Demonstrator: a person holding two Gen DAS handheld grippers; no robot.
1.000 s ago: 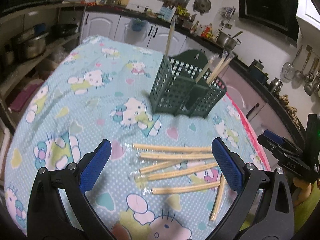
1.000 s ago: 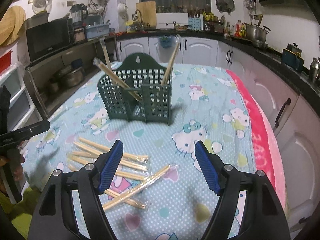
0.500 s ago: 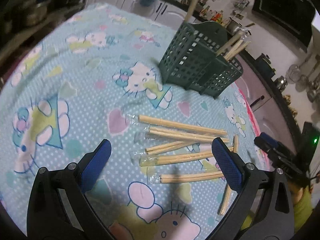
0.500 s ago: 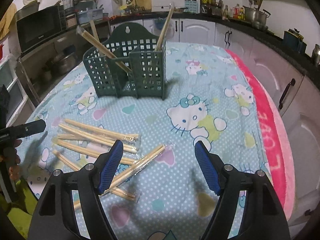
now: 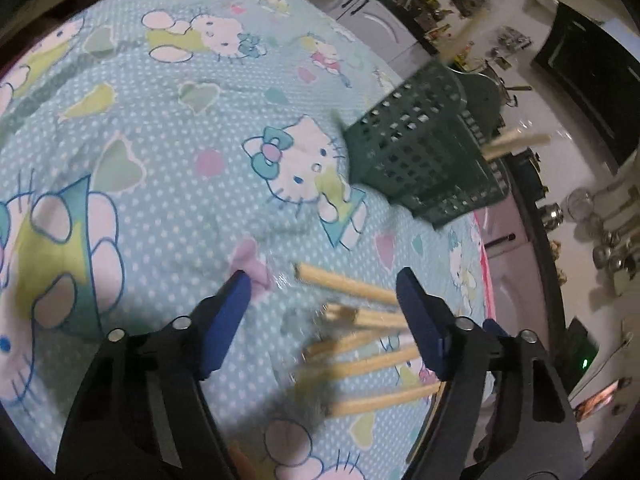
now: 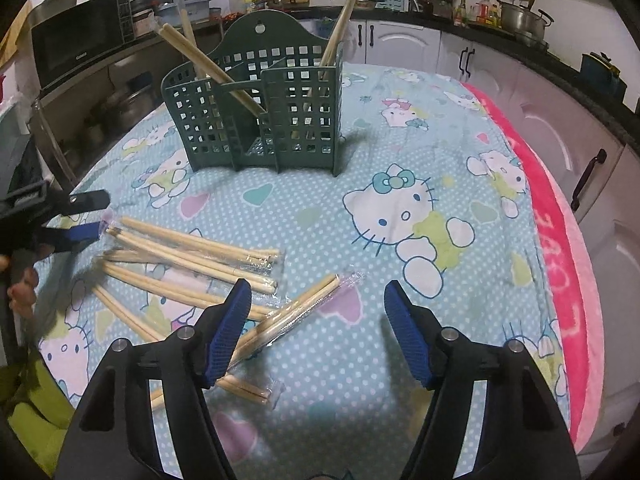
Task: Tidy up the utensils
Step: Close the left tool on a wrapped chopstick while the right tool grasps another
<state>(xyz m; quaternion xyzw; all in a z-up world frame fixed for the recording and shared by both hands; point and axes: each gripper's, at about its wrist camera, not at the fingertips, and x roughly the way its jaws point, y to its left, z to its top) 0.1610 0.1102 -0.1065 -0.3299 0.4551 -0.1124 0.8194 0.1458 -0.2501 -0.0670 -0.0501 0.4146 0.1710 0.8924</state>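
Chopsticks (image 6: 192, 258), wrapped in clear sleeves, lie loose in a heap on the table (image 6: 460, 152) toward its near-left side as the right wrist view shows it; a few more already stand in the green slotted holder (image 6: 256, 108) further back, toward the middle of the cloth. The left gripper (image 5: 324, 296) hangs with its blue fingers (image 5: 230, 312) spread wide over the ends of the topmost pairs, holding nothing. The right gripper (image 6: 318, 308) is likewise spread and empty, one finger (image 6: 228, 328) just above a pair that lies crosswise on the others.

The step in hand looks like a pick by the left gripper. The risk is in the heap itself: the pairs overlap and touch, so closing on one may catch its neighbour's sleeve and drag several along, or the slick wrapper may let the sticks slide out. The left wrist view is blurred, so exactly which pair sits between the fingers cannot be told. A tilted grasp would also make threading the narrow holder compartment awkward, and a knock could tip the light holder.
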